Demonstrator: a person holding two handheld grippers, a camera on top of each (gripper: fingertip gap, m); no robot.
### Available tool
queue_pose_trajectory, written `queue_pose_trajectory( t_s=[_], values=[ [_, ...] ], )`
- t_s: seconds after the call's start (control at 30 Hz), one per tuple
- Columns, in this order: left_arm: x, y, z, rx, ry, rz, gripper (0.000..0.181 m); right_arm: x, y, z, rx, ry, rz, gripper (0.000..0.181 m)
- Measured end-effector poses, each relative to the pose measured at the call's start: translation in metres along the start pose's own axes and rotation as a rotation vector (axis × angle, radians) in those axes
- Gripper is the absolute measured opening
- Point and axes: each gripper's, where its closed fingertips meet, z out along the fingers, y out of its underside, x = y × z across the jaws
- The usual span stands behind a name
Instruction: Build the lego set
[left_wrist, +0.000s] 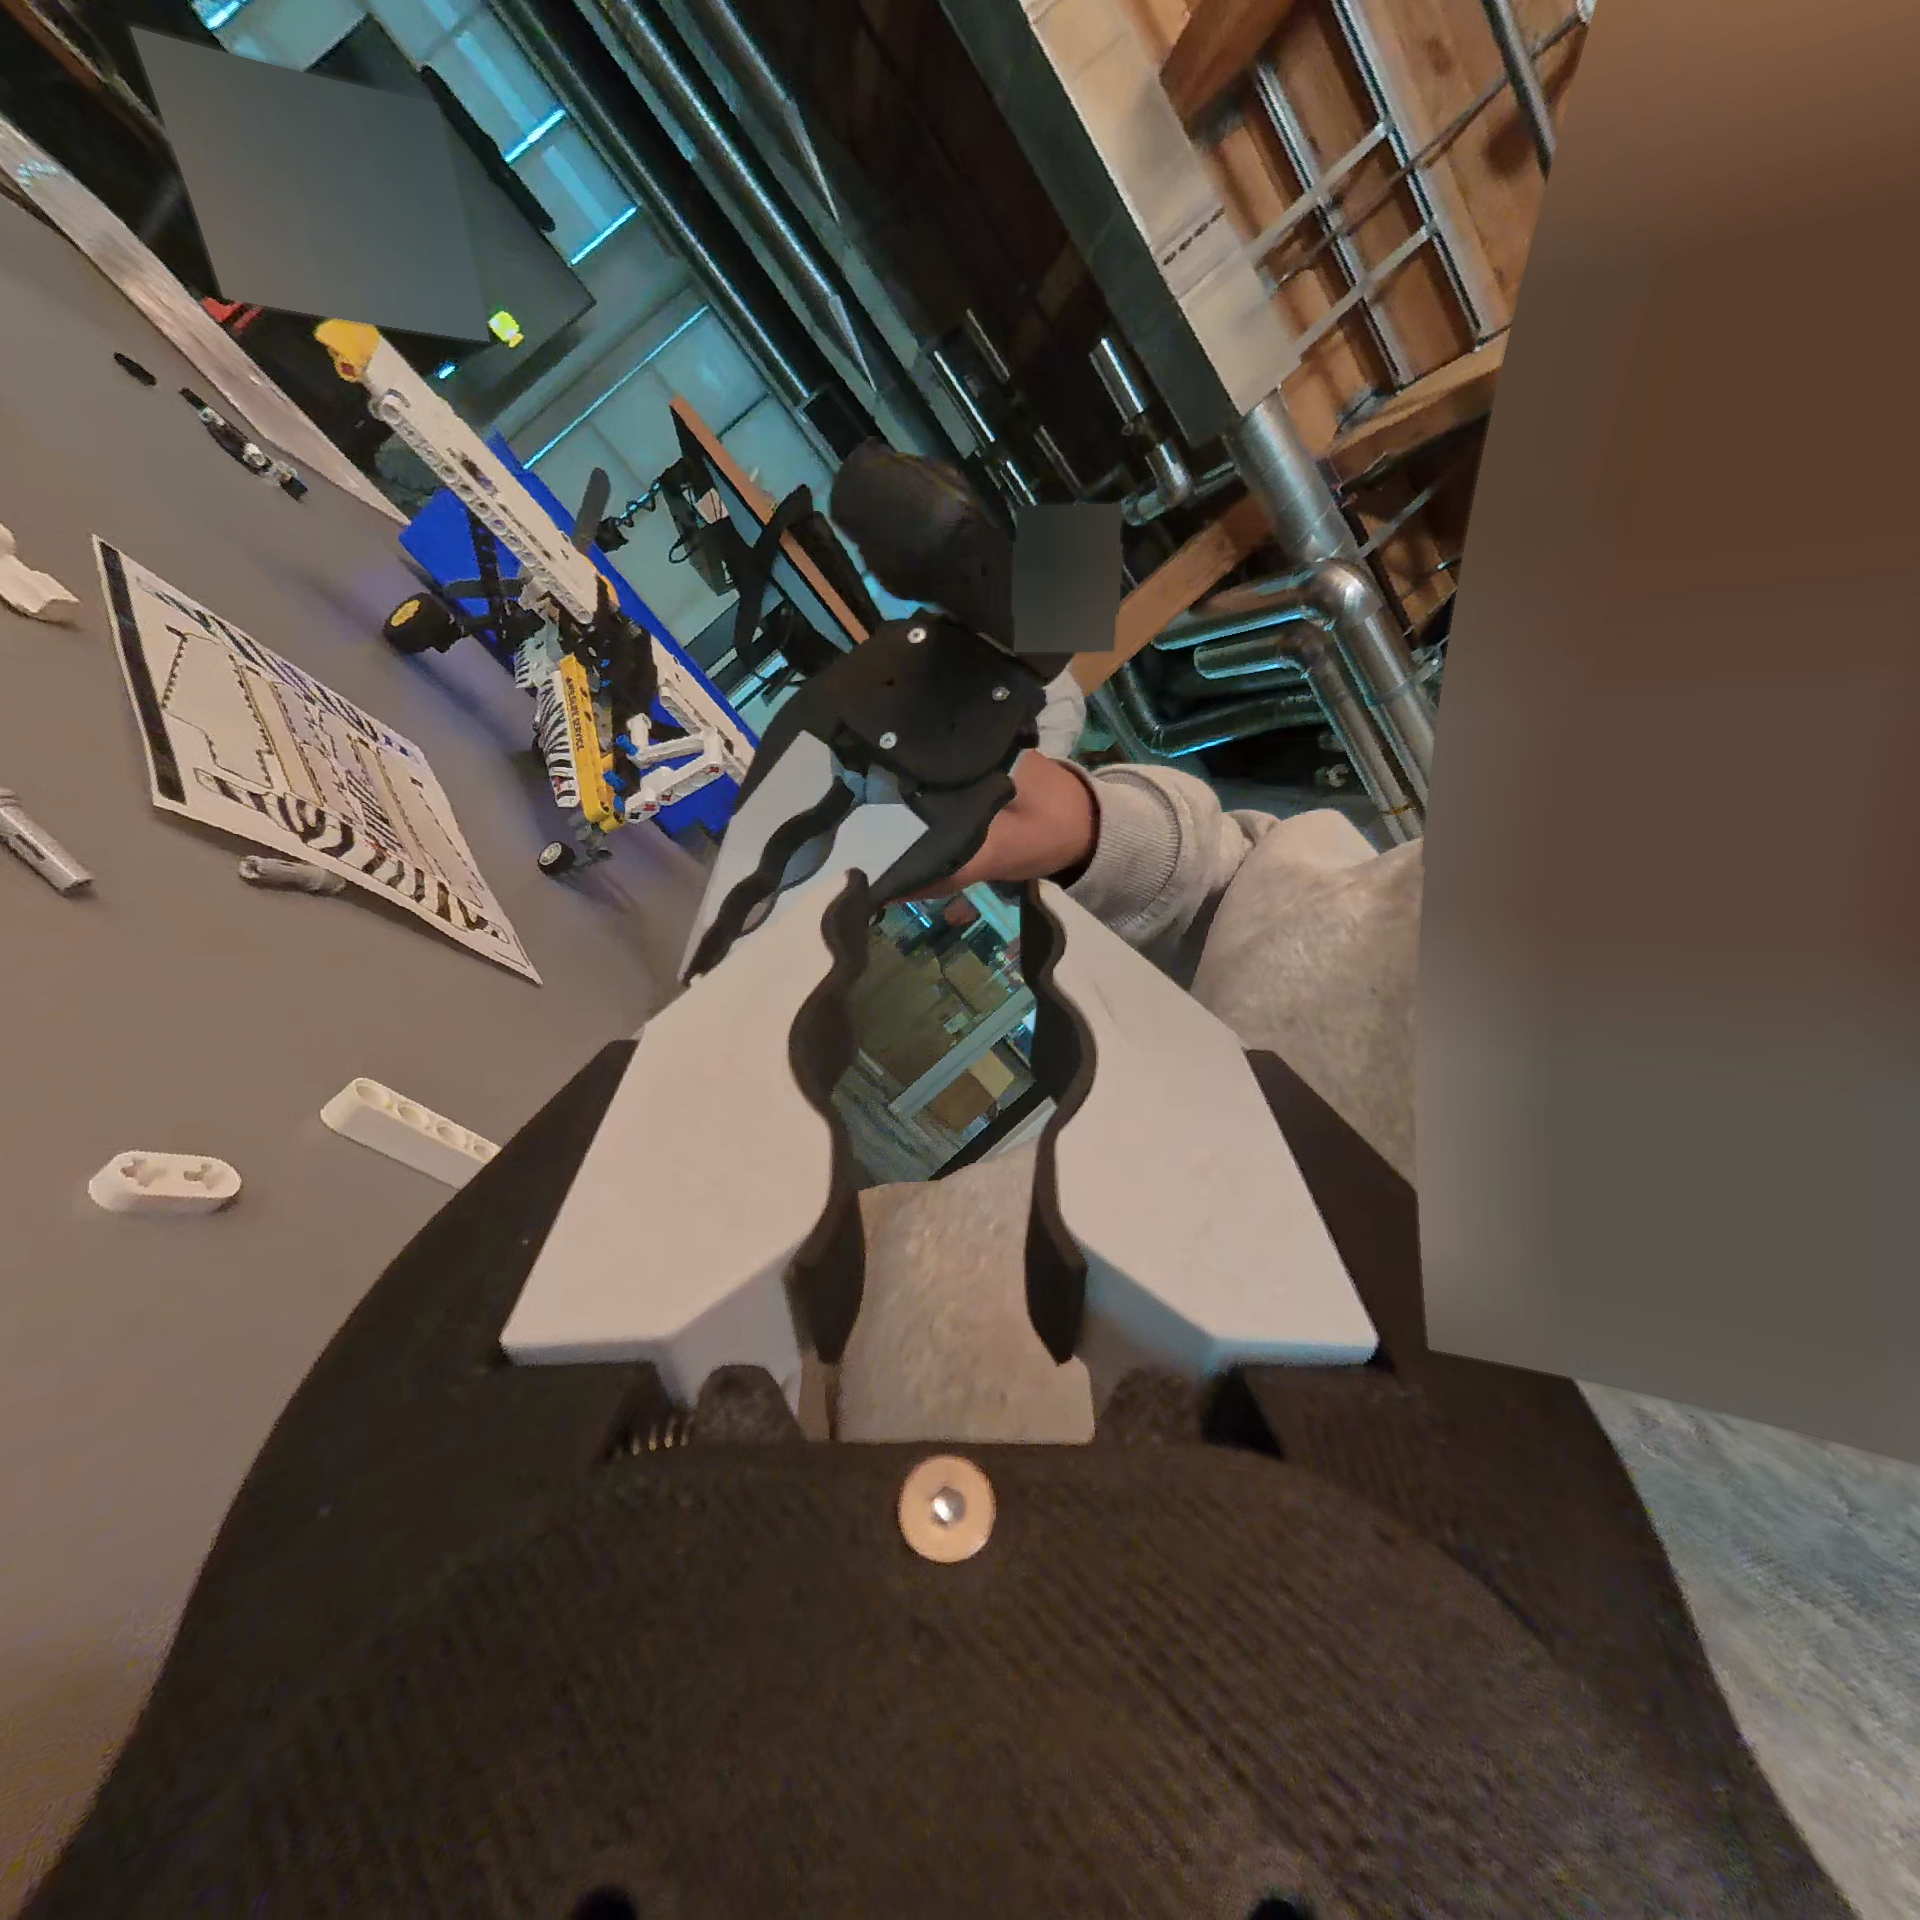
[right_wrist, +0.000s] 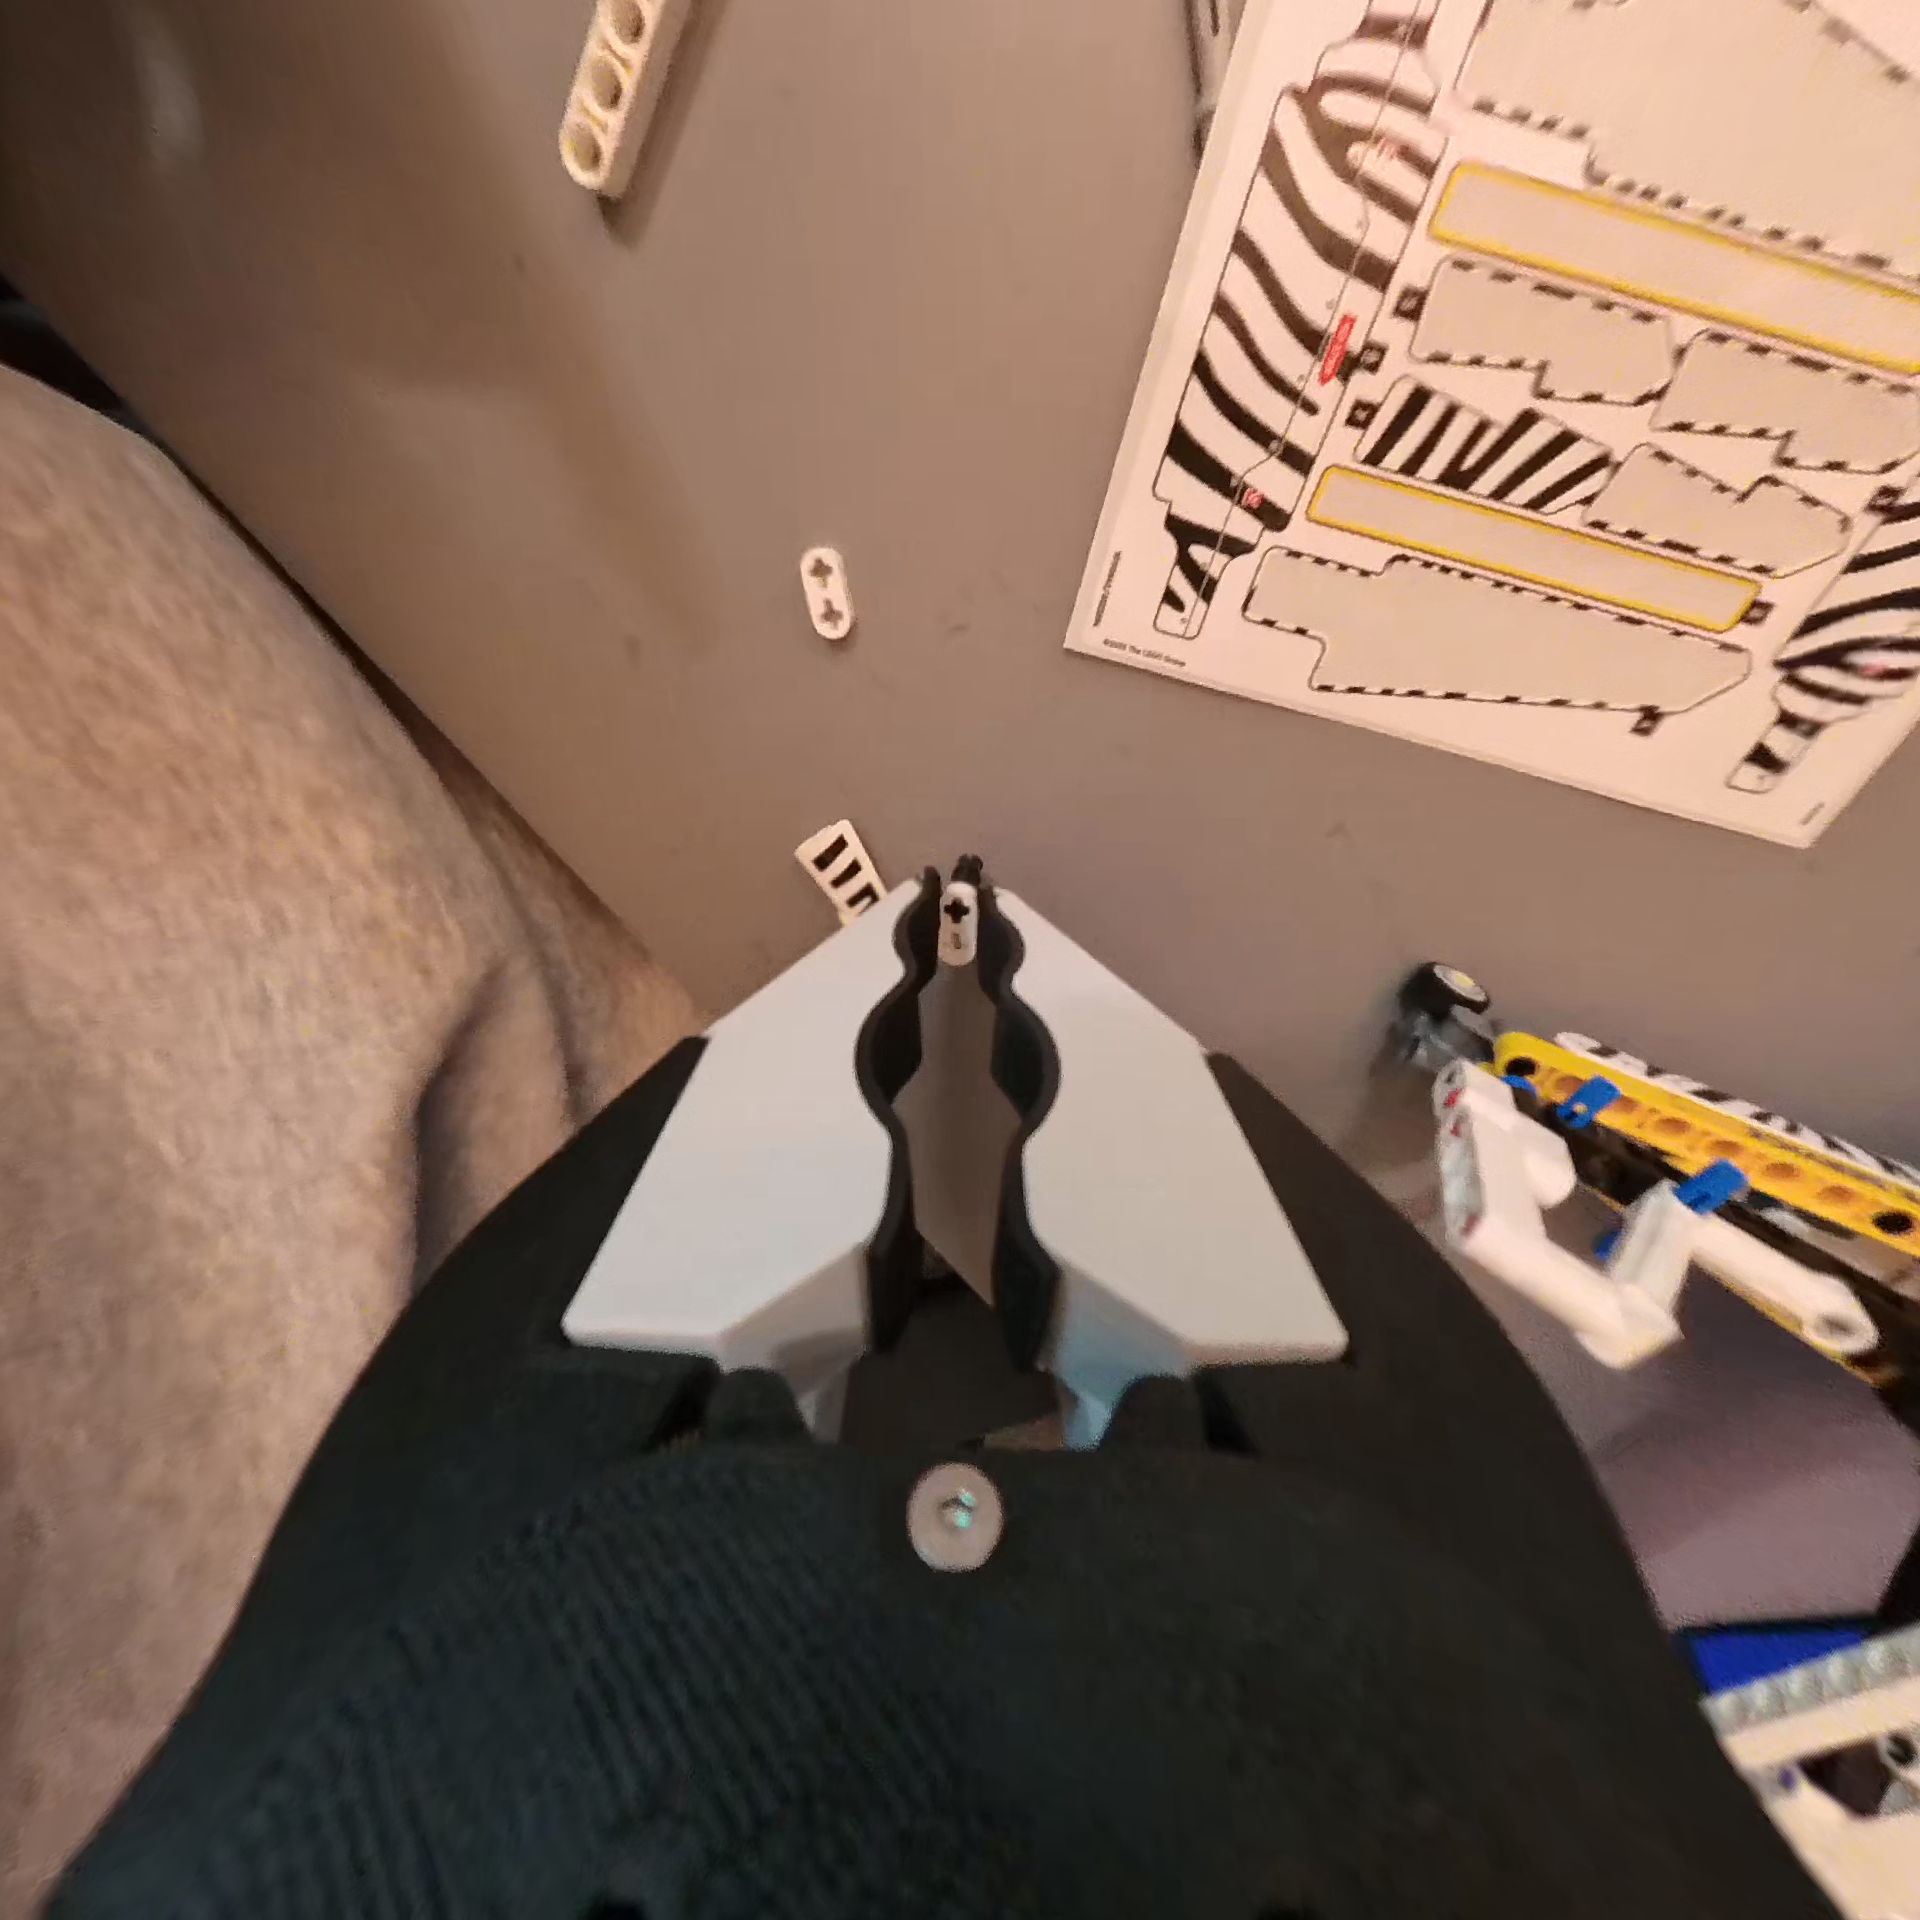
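My right gripper (right_wrist: 953, 883) is shut on a small white lego connector (right_wrist: 958, 920), pinched at the fingertips just above the grey table (right_wrist: 935, 727). A striped sticker piece (right_wrist: 840, 883) lies by its left finger. My left gripper (left_wrist: 943, 935) is open and empty, raised off the table and pointing at the hand that holds the right gripper's black housing (left_wrist: 925, 717). The partly built lego model, yellow and white with zebra stripes, stands at the back (left_wrist: 582, 665) and shows at the right of the right wrist view (right_wrist: 1662, 1174).
A zebra sticker sheet (left_wrist: 301, 758) (right_wrist: 1507, 416) lies flat on the table. A white beam (left_wrist: 405, 1127) (right_wrist: 618, 94) and a white two-hole link (left_wrist: 164, 1181) (right_wrist: 828, 592) lie loose. Grey pins (left_wrist: 47, 847) lie at the left. A grey sleeve (right_wrist: 208, 935) fills the left side. A blue bin (left_wrist: 457, 530) stands behind the model.
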Motion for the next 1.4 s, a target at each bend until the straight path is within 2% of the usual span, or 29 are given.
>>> queue_pose_trajectory(
  t_s=[0.07, 0.17, 0.27, 0.37, 0.47, 0.6, 0.67, 0.77, 0.83, 0.9, 1.0, 1.13, 1.27, 1.33, 1.4],
  values=[
    [-0.001, 0.0, 0.0, 0.0, -0.003, -0.001, 0.027, 0.003, -0.004, -0.003, 0.02, 0.024, 0.004, 0.005],
    [-0.001, 0.002, 0.001, -0.011, -0.002, -0.005, 0.026, 0.005, 0.0, 0.011, 0.0, 0.002, 0.021, 0.006],
    [-0.001, 0.0, 0.0, -0.002, -0.004, -0.009, 0.026, 0.009, 0.007, 0.007, -0.031, 0.046, -0.012, 0.005],
    [-0.003, 0.001, 0.001, -0.006, -0.018, -0.003, 0.026, 0.006, 0.0, -0.001, 0.013, 0.05, -0.003, 0.005],
    [-0.003, 0.002, 0.002, -0.011, -0.016, -0.005, 0.026, 0.007, 0.003, 0.012, 0.023, 0.008, 0.022, 0.005],
    [-0.003, 0.0, 0.0, 0.005, -0.013, -0.01, 0.025, 0.006, 0.009, 0.009, -0.006, 0.019, 0.005, 0.005],
    [-0.004, 0.001, 0.001, -0.004, -0.022, -0.005, 0.025, 0.003, 0.002, 0.0, 0.03, 0.02, 0.007, 0.005],
    [-0.004, 0.003, 0.002, -0.018, -0.025, -0.004, 0.025, 0.009, 0.005, 0.014, 0.037, 0.013, 0.019, 0.005],
    [-0.003, 0.002, 0.001, -0.011, -0.008, -0.02, 0.025, 0.01, 0.007, 0.015, 0.033, -0.019, 0.046, 0.005],
    [-0.003, 0.0, 0.0, 0.0, -0.009, -0.019, 0.025, 0.01, 0.012, 0.014, -0.003, 0.019, 0.01, 0.005],
    [-0.004, 0.002, 0.001, -0.011, -0.017, -0.013, 0.025, 0.007, 0.003, 0.006, 0.041, 0.028, 0.005, 0.005],
    [-0.003, 0.002, 0.001, -0.011, -0.004, -0.026, 0.025, 0.009, 0.007, 0.018, 0.063, -0.015, 0.042, 0.005],
    [-0.003, 0.002, 0.001, -0.007, -0.011, -0.022, 0.026, 0.009, 0.008, 0.016, 0.037, 0.052, -0.031, 0.005],
    [-0.004, 0.003, 0.002, -0.014, -0.017, -0.015, 0.026, 0.008, 0.002, 0.009, 0.074, 0.055, -0.027, 0.005],
    [-0.004, 0.004, 0.002, -0.017, -0.025, -0.008, 0.026, 0.007, 0.007, 0.019, 0.075, 0.035, -0.012, 0.006]
  ],
)
